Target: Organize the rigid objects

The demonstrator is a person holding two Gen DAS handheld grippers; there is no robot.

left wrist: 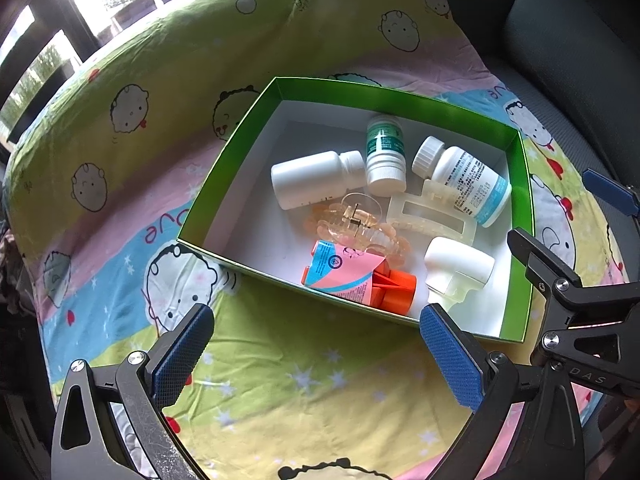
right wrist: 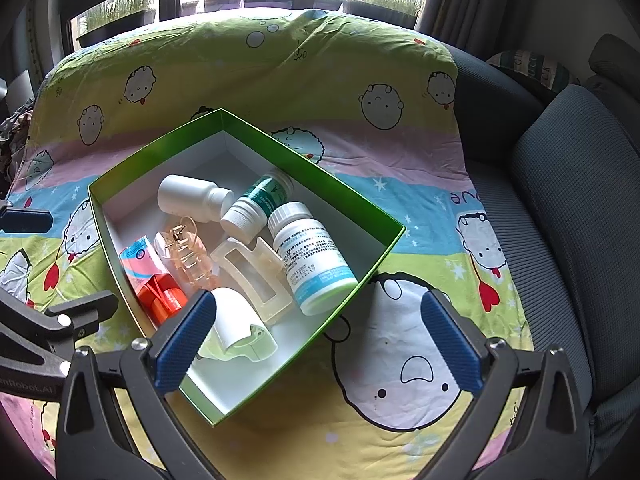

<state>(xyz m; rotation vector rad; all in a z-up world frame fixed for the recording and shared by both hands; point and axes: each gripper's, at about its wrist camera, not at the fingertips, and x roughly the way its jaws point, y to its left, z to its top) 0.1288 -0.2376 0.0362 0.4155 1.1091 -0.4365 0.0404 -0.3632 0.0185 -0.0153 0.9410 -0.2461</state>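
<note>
The left gripper (left wrist: 316, 318) hovers over the cartoon-printed bedsheet (left wrist: 280, 380) with its blue-padded fingers spread wide, holding nothing. Just beyond it sits the green-walled, white-floored cardboard box (left wrist: 224, 160). Inside, from left to right, lie a plain white plastic bottle (left wrist: 308, 180), a clear orange hair claw (left wrist: 356, 224), a pink-and-blue tube with an orange cap (left wrist: 352, 276), a green-labelled white bottle (left wrist: 385, 152), a translucent rectangular hair clip (left wrist: 428, 216), a white inhaler-shaped piece (left wrist: 456, 268) and a blue-banded white pill bottle (left wrist: 468, 180). The right gripper (right wrist: 320, 338) is likewise spread and empty, at the box's near corner.
</note>
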